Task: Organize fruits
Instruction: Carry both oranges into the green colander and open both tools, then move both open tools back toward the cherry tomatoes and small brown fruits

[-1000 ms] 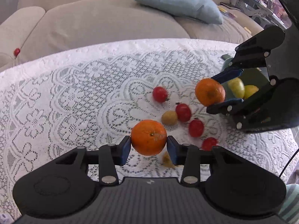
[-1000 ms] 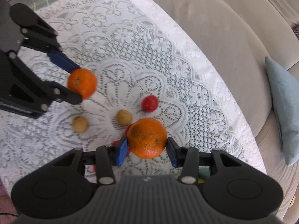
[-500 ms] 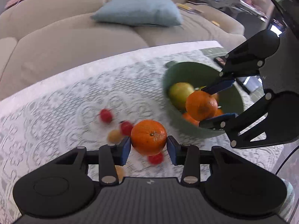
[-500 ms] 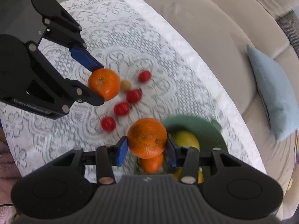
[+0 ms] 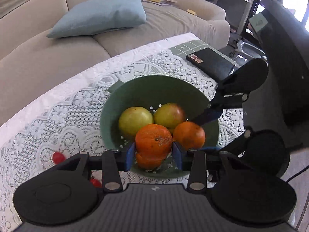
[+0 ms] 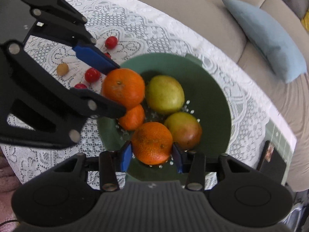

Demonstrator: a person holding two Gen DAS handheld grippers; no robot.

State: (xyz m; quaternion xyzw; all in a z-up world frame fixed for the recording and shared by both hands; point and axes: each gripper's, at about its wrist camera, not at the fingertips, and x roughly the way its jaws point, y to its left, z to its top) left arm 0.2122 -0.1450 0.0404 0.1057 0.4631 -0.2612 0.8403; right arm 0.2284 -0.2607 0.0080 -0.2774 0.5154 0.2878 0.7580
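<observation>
A green bowl point(image 5: 146, 89) point(image 6: 216, 94) sits on the lace-covered table. It holds two yellow-green apples point(image 5: 135, 120) point(image 6: 164, 94) and a loose orange point(image 6: 132, 118). My left gripper point(image 5: 153, 154) is shut on an orange point(image 5: 153, 138) and holds it over the bowl's near rim. My right gripper point(image 6: 151, 156) is shut on another orange point(image 6: 152, 142) and holds it over the bowl. In the left wrist view the right gripper's orange point(image 5: 189, 135) hangs beside mine. In the right wrist view the left gripper's orange point(image 6: 123, 88) hangs above the bowl's left side.
Small red fruits point(image 6: 92, 74) point(image 5: 58, 157) and a small tan fruit point(image 6: 62, 69) lie on the lace cloth left of the bowl. A black flat object point(image 5: 210, 62) lies at the table's far right. A beige sofa with a blue cushion point(image 5: 100, 15) stands behind.
Both grippers have carried their oranges from above the scattered small fruits to over the green bowl. Both stay shut on their oranges.
</observation>
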